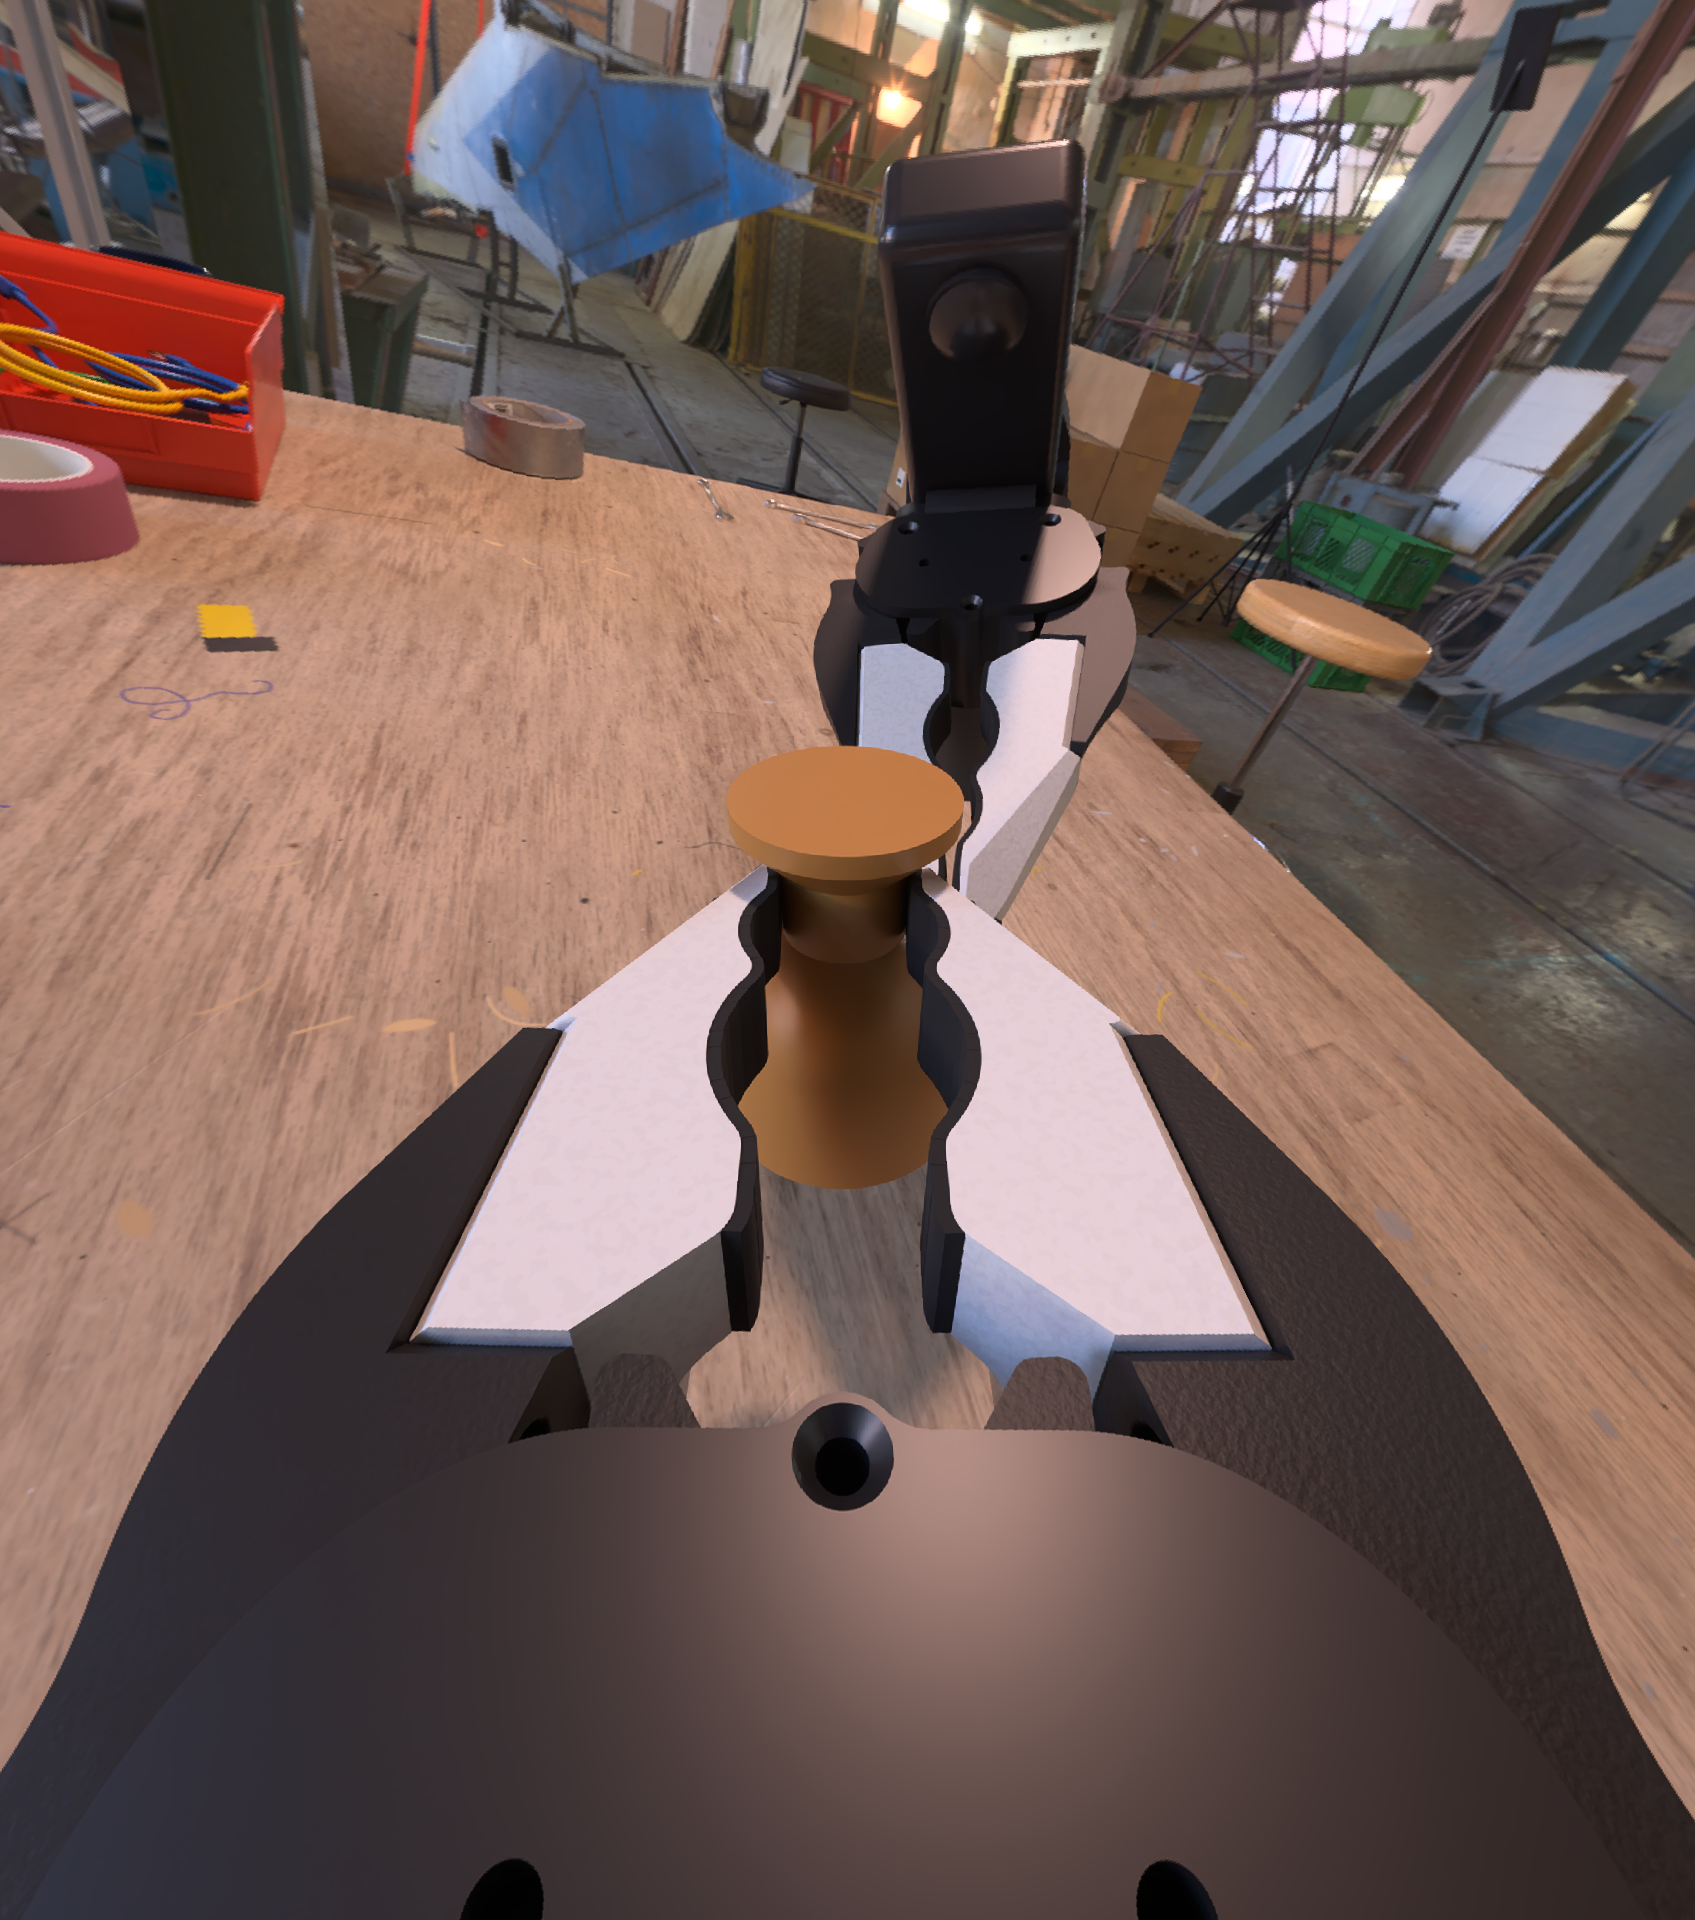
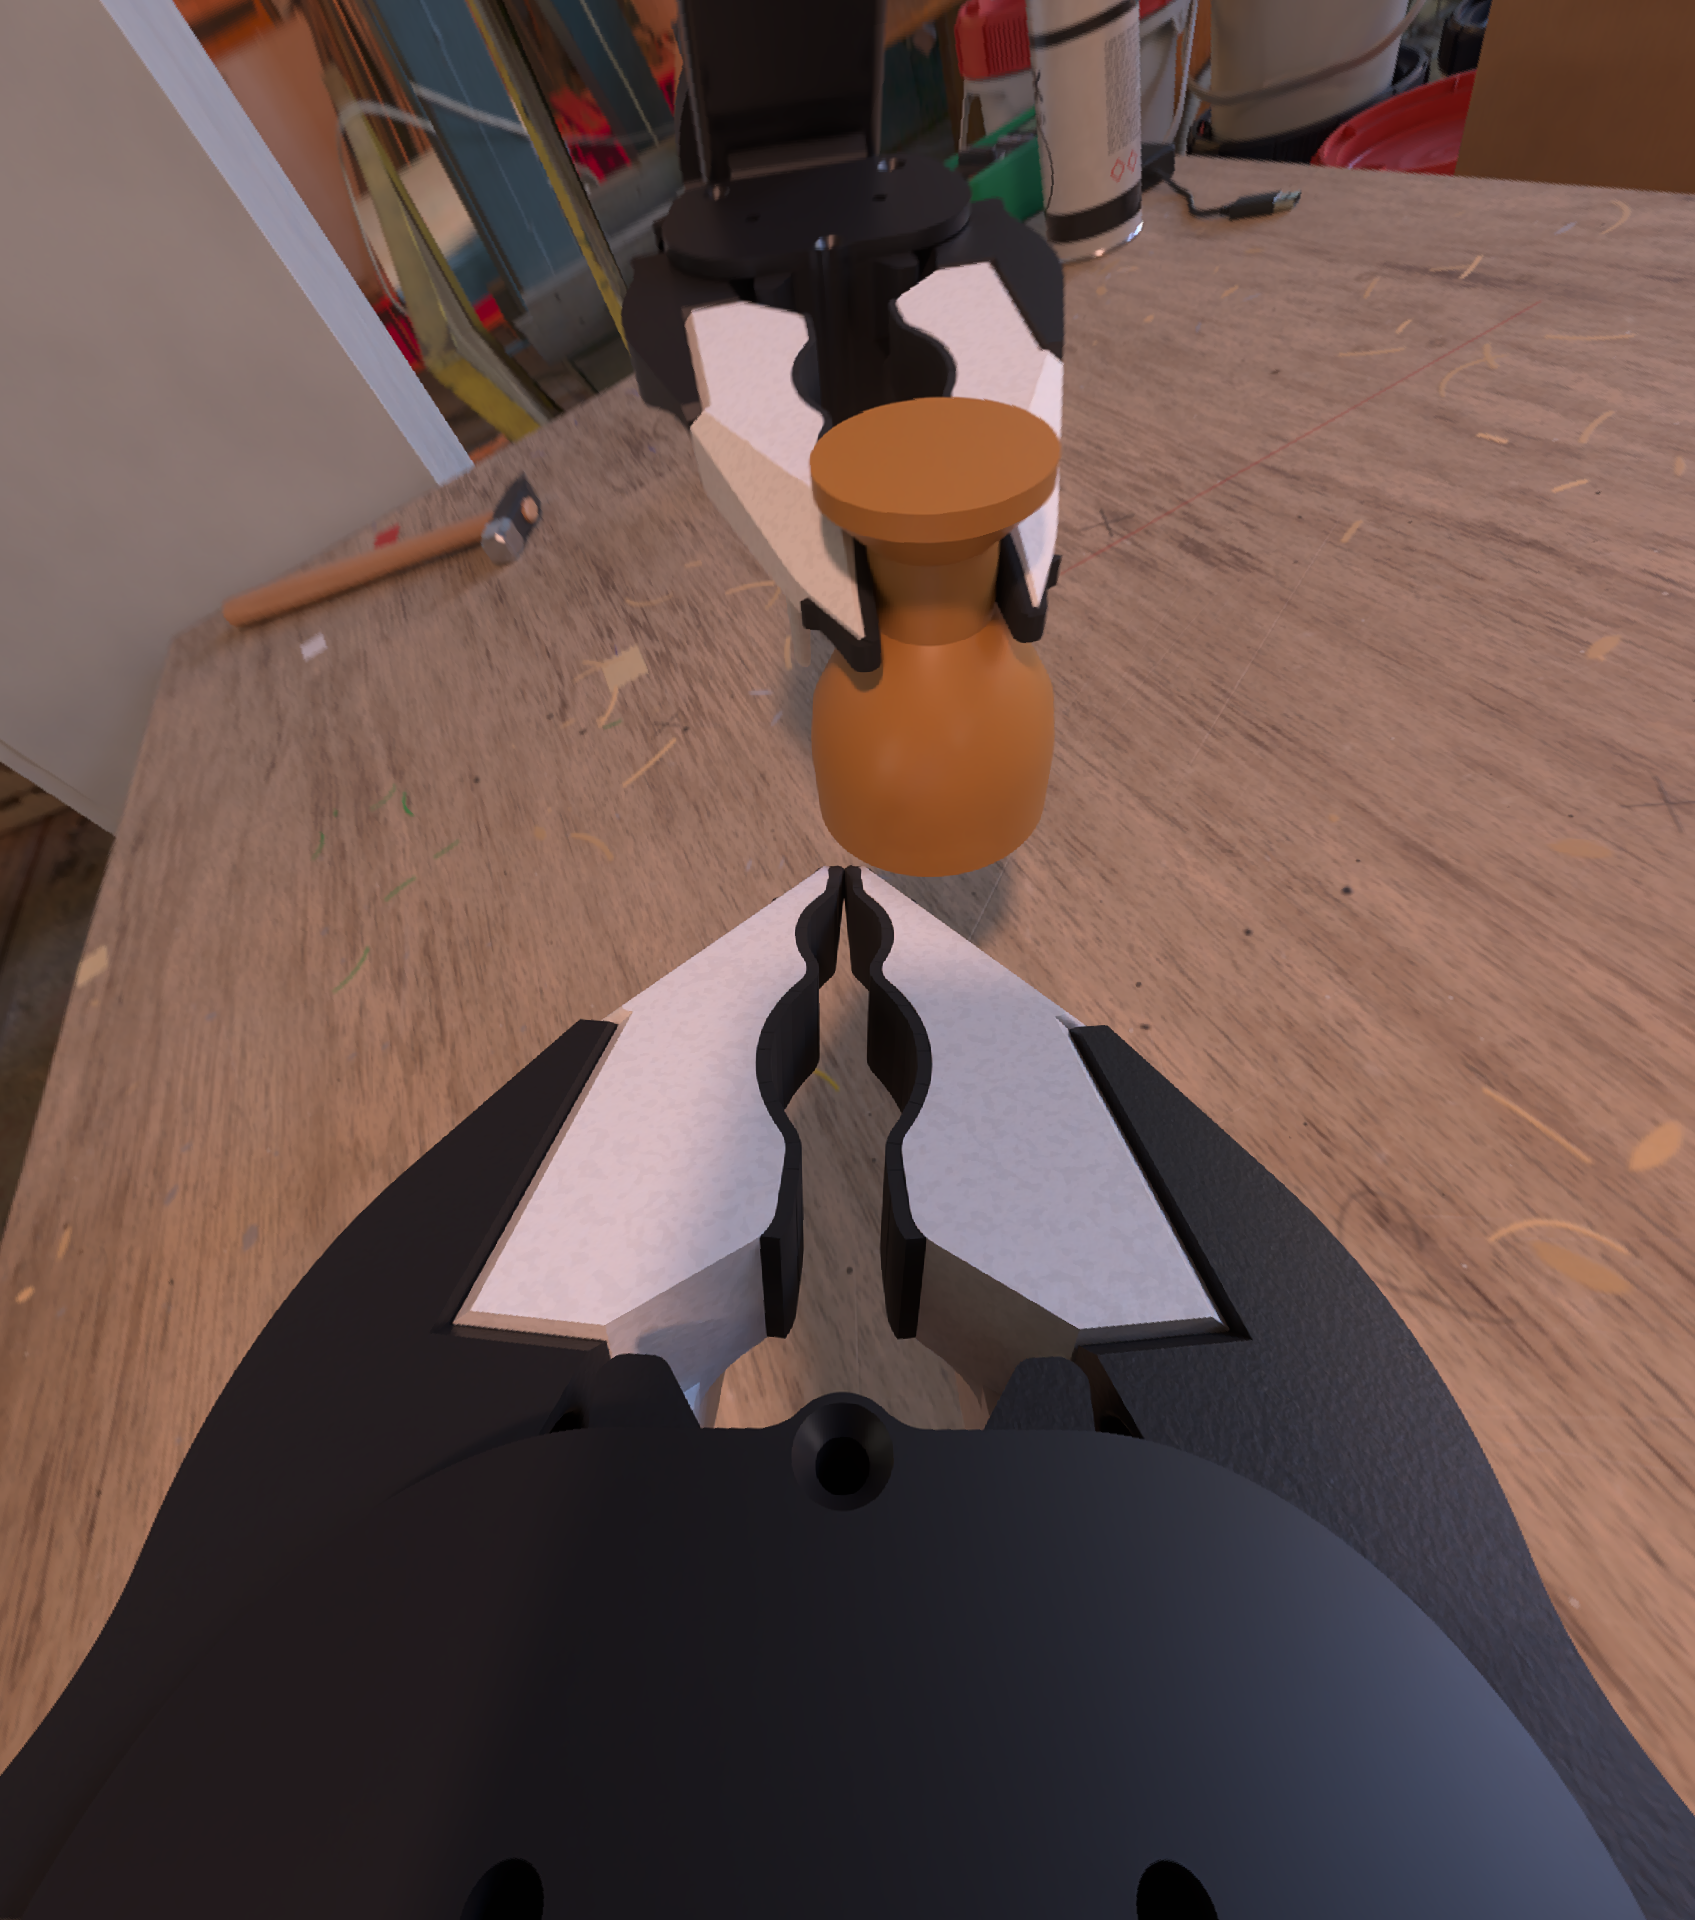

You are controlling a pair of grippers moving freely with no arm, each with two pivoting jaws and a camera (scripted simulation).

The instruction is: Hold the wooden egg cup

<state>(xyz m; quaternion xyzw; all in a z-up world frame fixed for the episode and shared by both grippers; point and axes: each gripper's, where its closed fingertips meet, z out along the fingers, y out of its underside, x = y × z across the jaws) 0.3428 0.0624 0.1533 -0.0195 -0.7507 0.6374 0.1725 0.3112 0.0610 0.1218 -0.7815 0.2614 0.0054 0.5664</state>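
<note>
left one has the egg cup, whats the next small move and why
Probably just keep the left hand-held gripper shut and steady. Its fingers already clamp the narrow stem of the egg cup, which sits upside down, apparently just off the table. The right hand-held gripper is shut, empty and just short of the cup.

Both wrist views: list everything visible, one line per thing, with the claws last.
Wooden egg cup: one, orange-brown, upside down, flat foot on top, held by its neck.
Table: one, plywood, under everything.
Bin: one, red, far left, holding coloured cords.
Tape roll: one, pink, beside the bin.
Second tape roll: one, grey, far table edge.
Hammer: one, wooden handle, left of the cup.
Canister: one, white, far edge.
Cable: one, black, by the canister.
Left claw: shut on the cup's neck.
Right claw: shut, empty, just short of the cup.
</note>
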